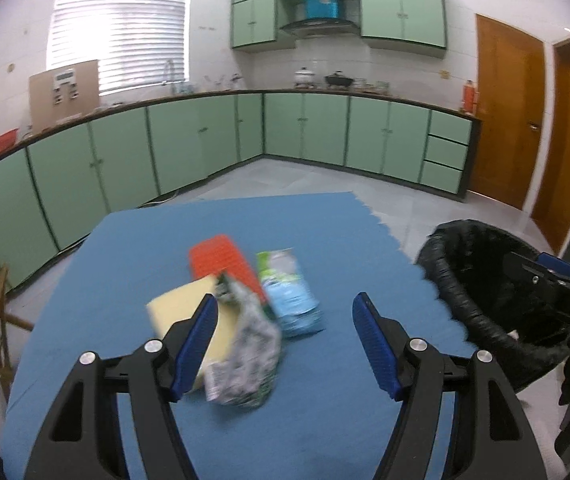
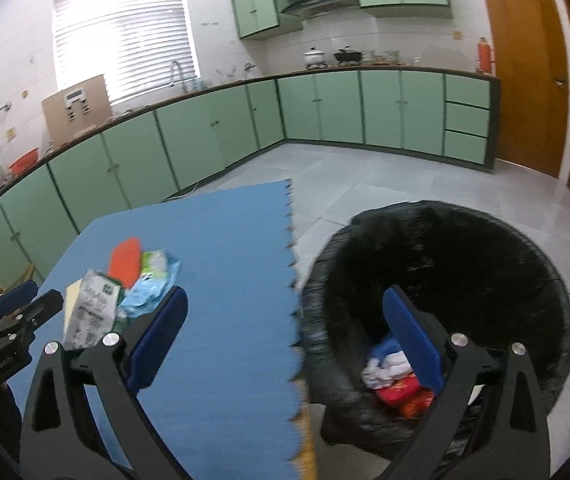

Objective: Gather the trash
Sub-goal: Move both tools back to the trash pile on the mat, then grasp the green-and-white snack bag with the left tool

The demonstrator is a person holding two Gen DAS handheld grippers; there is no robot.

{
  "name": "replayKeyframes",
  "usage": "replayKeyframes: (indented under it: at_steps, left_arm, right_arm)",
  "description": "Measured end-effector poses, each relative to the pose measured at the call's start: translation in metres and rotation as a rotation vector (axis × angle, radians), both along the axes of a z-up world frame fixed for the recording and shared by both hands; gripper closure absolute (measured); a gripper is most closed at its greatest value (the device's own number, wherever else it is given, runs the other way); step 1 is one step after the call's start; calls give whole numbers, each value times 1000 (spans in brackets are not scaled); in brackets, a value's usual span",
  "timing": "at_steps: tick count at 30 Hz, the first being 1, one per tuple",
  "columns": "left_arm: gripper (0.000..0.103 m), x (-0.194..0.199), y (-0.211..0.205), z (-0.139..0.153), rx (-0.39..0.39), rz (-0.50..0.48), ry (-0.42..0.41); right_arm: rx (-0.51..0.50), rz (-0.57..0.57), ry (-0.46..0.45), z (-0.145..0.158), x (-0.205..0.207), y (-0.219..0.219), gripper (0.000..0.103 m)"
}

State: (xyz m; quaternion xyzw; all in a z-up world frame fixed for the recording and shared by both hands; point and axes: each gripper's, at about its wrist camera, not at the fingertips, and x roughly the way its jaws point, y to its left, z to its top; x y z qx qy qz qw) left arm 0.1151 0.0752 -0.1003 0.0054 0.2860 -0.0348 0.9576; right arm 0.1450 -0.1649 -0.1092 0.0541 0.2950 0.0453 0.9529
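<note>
On blue mat (image 1: 325, 420) amid green kitchen cabinets (image 1: 305, 128), left gripper (image 1: 285, 316) and right gripper (image 2: 285, 312), both spread, empty.

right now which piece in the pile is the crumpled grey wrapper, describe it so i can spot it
On the blue mat sits one small pile of trash. The crumpled wrapper is its nearest piece, lying partly over a pale yellow pad; unlike its plain neighbours, it is grey-white with dark print.

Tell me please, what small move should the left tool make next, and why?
Probably ease the left tool forward and down onto the crumpled grey wrapper, the nearest piece of the pile on the blue mat. Its jaws are open and empty, and the black-lined bin already holds some trash.
</note>
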Motion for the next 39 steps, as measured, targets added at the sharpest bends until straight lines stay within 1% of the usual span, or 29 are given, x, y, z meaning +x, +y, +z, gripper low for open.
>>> replayKeyframes:
  at_steps: [5,13,17,23,27,29,31,35,36,37,38,39]
  left_arm:
    - [34,-4,18,-12,0,34,13]
    - [34,-5,28,-31,4,50,41]
    - [35,0,27,-39,5,54,53]
    - [35,16,21,-52,17,50,74]
    - [37,30,20,-57,19,50,86]
    - [40,36,19,-58,23,44,88]
    - [50,42,17,-59,19,32,96]
    - [60,54,11,-63,10,7,120]
    - [64,55,9,-63,10,4,120]
    - [74,56,8,-63,8,0,121]
    - [80,56,7,-62,-2,-11,125]
    - [83,56,5,-61,-9,-20,129]
  right_arm:
    - [-7,29,1,-6,3,21,8]
    - [-27,32,27,-26,11,39,8]
    - [-33,29,40,-33,14,42,8]
    - [-55,37,45,-34,19,43,8]
    - [-60,37,51,-34,23,41,8]
    - [-62,35,51,-34,25,40,8]
    - [-63,32,52,-33,27,38,8]
    - [-62,25,56,-33,30,35,8]
    - [-62,25,57,-33,31,35,8]
    - [-64,26,59,-34,31,35,8]
    - [-66,28,61,-34,31,35,8]
    - [-66,29,62,-34,31,35,8]
